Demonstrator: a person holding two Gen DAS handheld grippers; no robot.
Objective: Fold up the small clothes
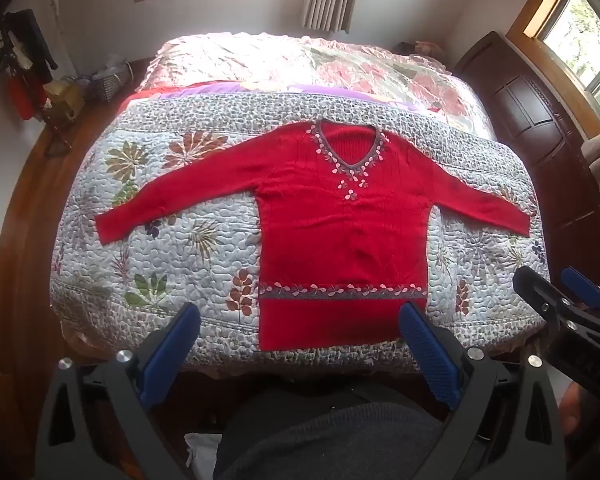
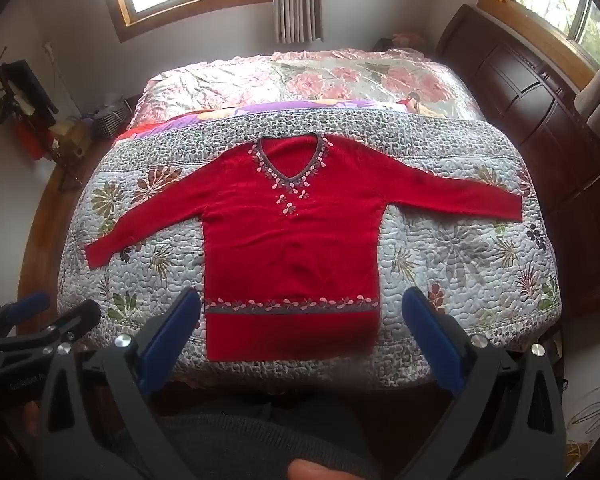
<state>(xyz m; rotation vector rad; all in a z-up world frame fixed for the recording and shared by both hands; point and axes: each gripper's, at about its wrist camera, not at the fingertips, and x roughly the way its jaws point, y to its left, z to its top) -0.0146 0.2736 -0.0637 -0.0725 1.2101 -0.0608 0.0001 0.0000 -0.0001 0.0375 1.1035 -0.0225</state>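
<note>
Lying flat at twelve o'clock, the red knit V-neck sweater (image 1: 340, 236) faces both wide-spread grippers, left gripper (image 1: 300, 320) and right gripper (image 2: 300, 304).

Both wrist views face the bed (image 1: 100, 280) from its foot, probably raised, sharing the sweater (image 1: 340, 220).

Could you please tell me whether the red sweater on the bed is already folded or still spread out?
Spread out. The red sweater lies flat, front up, on the quilt, both sleeves stretched sideways, hem unfolded.
</note>
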